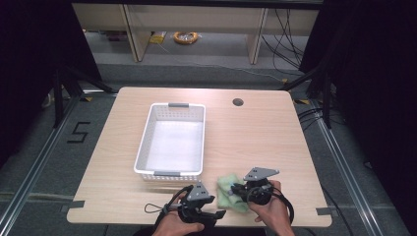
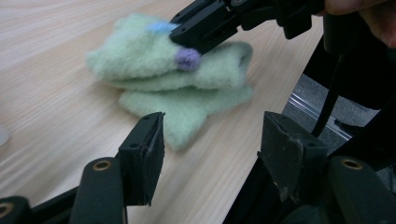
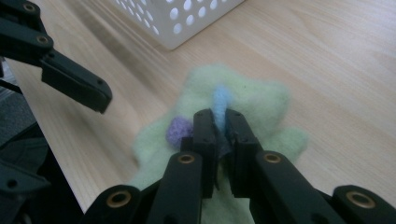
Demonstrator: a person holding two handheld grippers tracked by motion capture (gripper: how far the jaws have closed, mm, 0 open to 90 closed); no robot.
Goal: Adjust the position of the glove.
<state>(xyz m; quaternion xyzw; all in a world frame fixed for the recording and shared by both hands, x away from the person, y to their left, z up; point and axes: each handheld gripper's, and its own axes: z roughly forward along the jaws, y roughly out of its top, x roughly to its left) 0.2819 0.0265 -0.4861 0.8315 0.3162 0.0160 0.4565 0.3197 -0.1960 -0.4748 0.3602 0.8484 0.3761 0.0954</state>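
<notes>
Table of light wood carries a white perforated basket near its middle; the basket appears empty; all other things are placed relative to it. Just beyond the basket's near right corner, toward the person's edge of the table, lies a pale green fuzzy cloth, folded in layers, with a light blue strip and a small purple ball on its upper side. The right gripper is on the cloth; its jaws stand almost closed and pinch the fabric at the blue strip, with the purple ball just beside one jaw. The left gripper is in front of the basket's near side, close to the cloth but apart from it; its jaws stand wide apart and hold nothing.
</notes>
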